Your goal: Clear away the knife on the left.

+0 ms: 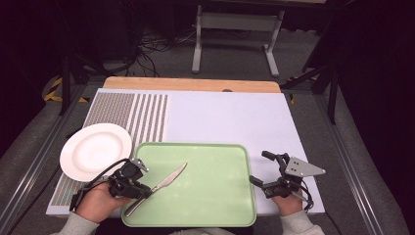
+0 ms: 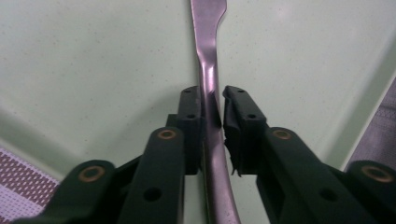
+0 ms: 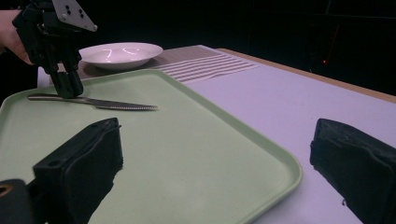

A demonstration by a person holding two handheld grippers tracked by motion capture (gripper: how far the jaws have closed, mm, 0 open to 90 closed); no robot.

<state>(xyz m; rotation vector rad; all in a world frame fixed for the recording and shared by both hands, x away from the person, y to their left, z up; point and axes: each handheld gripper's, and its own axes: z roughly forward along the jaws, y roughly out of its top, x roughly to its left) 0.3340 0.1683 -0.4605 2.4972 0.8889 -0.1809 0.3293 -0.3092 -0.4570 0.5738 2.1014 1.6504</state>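
Jaws of my left gripper (image 2: 213, 135) are sitting on either side of the table knife (image 2: 208, 93), on its handle: one pad is pressing the steel, the other is showing a thin gap, so I am reading the pinch as closing rather than firm. I am taking the handle, I think, because it leaves the serrated blade free and pointing away across the green tray (image 1: 210, 200), where the knife is lying flat near the left edge. Off the tray's right edge, my right gripper (image 1: 266, 171) is waiting above the white mat (image 1: 230, 117) with its jaws spread wide, holding nothing, staying out of the way. Farther left and back, the white plate (image 1: 95, 151) is sitting empty on the mat, perhaps awaiting the knife.
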